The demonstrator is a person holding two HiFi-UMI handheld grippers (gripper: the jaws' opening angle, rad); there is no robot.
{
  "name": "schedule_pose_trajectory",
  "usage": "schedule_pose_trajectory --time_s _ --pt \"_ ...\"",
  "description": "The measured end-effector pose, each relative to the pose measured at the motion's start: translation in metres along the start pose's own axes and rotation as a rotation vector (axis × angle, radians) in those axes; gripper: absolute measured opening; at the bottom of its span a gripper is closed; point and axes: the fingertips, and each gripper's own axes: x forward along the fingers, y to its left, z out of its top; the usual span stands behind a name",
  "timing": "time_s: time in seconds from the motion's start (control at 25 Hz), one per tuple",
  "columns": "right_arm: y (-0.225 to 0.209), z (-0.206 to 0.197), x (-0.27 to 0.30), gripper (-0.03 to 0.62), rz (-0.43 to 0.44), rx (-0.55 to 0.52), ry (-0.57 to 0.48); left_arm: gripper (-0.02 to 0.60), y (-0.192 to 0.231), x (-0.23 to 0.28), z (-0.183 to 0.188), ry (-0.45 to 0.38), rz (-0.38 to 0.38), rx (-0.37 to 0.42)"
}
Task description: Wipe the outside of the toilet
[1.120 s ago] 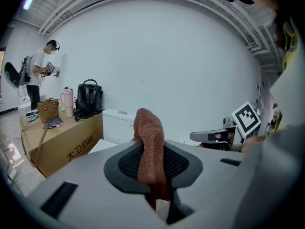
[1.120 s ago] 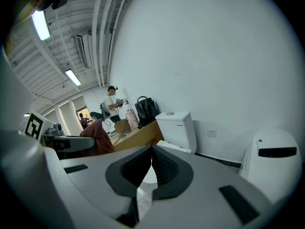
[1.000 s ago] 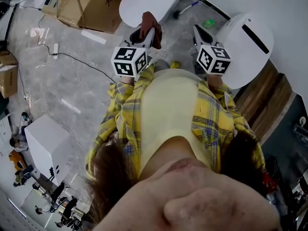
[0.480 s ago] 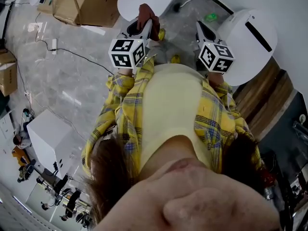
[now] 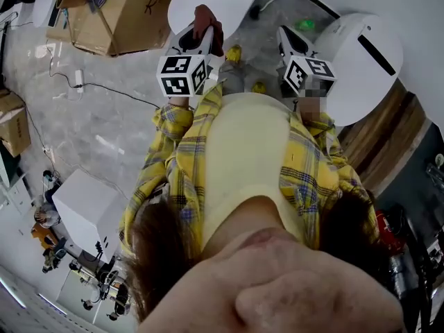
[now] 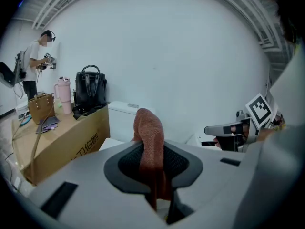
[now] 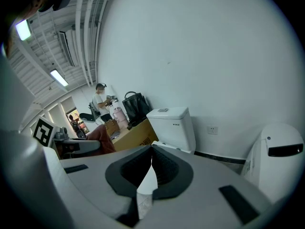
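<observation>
Fingers (image 6: 127,163) of the left gripper (image 5: 200,39) are clenched on a rust-brown cloth (image 6: 150,142), which stands upright between them. The right gripper (image 7: 151,149) has its jaws pressed together at the tips, with nothing held. Both grippers are raised side by side in front of a person in a yellow plaid shirt (image 5: 177,165). The white toilet (image 7: 171,127) stands ahead of them against the wall, clear of the cloth. A cardboard box (image 5: 132,5) sits beside it, and a white bin (image 5: 364,57) stands at the right.
</observation>
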Motion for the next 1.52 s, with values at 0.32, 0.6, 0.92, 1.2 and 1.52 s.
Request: schedule_pose_trajectory --time_s 0.32,0.6,0.92,1.2,1.52 --pt "0.008 0.001 0.056 0.025 -0.022 -0.011 0.068 0.081 0.058 0.042 0.005 0.049 0.001 -0.01" --pt "0.004 -0.001 0.097 0.025 -0.059 -0.009 0.104 0.081 0.097 0.088 -0.015 0.138 -0.014 -0.024" --pt "-0.003 -0.016 0.133 0.025 -0.078 0.013 0.153 0.081 0.149 0.136 -0.042 0.225 0.021 0.003" --pt "-0.011 -0.031 0.167 0.025 -0.098 0.046 0.165 0.081 0.178 0.168 -0.05 0.262 0.026 0.023" --pt "-0.016 -0.045 0.212 0.025 -0.101 0.058 0.187 0.082 0.2 0.207 -0.062 0.316 0.015 0.094"
